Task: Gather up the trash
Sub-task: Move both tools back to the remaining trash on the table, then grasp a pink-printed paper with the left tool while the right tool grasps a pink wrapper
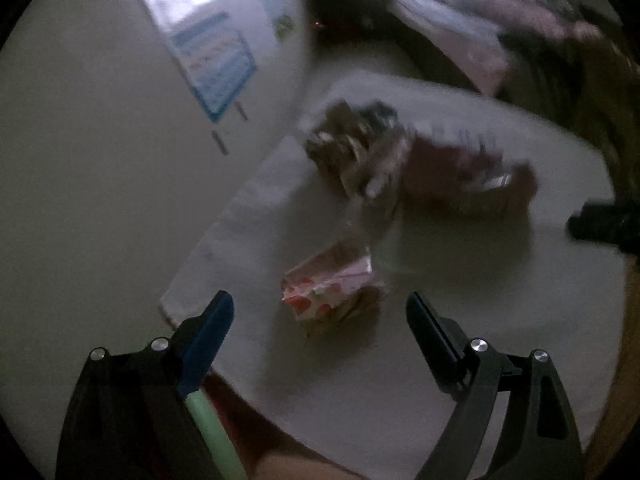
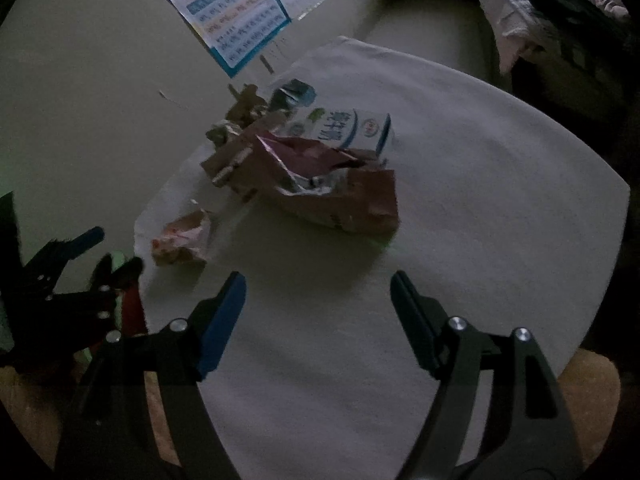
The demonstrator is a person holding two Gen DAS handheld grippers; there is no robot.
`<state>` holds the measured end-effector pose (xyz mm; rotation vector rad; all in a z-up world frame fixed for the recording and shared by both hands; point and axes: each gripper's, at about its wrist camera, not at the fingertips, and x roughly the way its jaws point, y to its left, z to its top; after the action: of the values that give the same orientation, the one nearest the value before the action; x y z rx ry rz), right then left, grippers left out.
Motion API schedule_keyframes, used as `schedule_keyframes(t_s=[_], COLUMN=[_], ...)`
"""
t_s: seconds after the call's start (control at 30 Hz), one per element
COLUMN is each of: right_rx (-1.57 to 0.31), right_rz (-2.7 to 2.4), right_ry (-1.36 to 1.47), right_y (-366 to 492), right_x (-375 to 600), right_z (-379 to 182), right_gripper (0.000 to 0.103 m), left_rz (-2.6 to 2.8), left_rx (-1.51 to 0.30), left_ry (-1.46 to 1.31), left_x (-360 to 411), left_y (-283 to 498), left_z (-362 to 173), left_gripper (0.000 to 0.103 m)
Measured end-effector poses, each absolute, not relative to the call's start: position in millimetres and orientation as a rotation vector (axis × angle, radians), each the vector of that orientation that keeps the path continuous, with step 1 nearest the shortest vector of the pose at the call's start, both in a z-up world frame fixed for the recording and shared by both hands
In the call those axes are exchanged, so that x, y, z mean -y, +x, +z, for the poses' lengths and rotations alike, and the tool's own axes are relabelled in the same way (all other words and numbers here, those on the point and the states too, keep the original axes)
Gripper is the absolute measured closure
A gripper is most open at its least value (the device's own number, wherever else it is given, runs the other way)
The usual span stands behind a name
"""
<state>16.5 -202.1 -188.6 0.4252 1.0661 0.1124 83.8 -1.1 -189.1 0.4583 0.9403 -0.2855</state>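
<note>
A small crushed pink carton with strawberry print (image 1: 328, 292) lies on the white-covered table (image 1: 440, 340). My left gripper (image 1: 320, 300) is open, its fingertips either side of the carton's near end and not touching it. Farther back is a blurred heap of trash (image 1: 400, 168). In the right wrist view the heap shows a crumpled maroon bag (image 2: 312, 160), a white and blue milk carton (image 2: 352, 128) and torn brown cardboard (image 2: 372, 200). My right gripper (image 2: 318, 280) stands open over bare cloth in front of the heap. The pink carton (image 2: 182, 242) lies to its left, beside the left gripper (image 2: 112, 252).
A blue and white poster (image 2: 240, 12) hangs on the wall behind the table. Bedding and clothes (image 2: 540, 0) lie at the far right. The table's rounded edge (image 2: 592, 300) runs along the right. The room is dim and the left wrist view is blurred.
</note>
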Motion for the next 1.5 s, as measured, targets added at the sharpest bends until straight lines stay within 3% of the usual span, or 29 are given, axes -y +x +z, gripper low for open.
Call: schedule_keyframes(t_s=[0.6, 0.7, 0.97, 1.0, 1.23, 1.43, 1.5], right_rx=[-1.146, -1.144, -1.139, -1.135, -1.104, -1.193, -1.210], right_rz=[0.115, 0.112, 0.130, 0.132, 0.117, 0.158, 0.182], right_ry=[0.427, 0.432, 0.421, 0.415, 0.247, 0.146, 0.148], right_y=[22.2, 22.1, 27.8, 31.6, 80.5, 117.6, 121.9], right_x=[195.6, 196.9, 195.6, 196.4, 198.4, 185.9, 183.7], right_z=[-206.3, -206.6, -205.6, -204.6, -194.2, -206.5, -211.5], right_gripper=[0.030, 0.030, 0.030, 0.030, 0.027, 0.027, 0.034], left_rz=[-0.463, -0.477, -0.430, -0.418, -0.350, -0.335, -0.331], left_rx=[-1.207, -1.212, -1.164, -1.157, -1.113, -1.154, -1.176], left_ry=[0.396, 0.329, 0.080, 0.052, -0.052, -0.195, -0.184], left_x=[6.5, 2.4, -19.4, -22.3, -33.3, -47.6, -46.1], left_y=[145.3, 141.8, 117.5, 108.3, 49.3, 26.6, 25.8], left_z=[-251.4, -250.8, -234.5, -230.5, -218.2, -231.3, -238.3], left_gripper=[0.018, 0.032, 0.040, 0.056, 0.056, 0.054, 0.053])
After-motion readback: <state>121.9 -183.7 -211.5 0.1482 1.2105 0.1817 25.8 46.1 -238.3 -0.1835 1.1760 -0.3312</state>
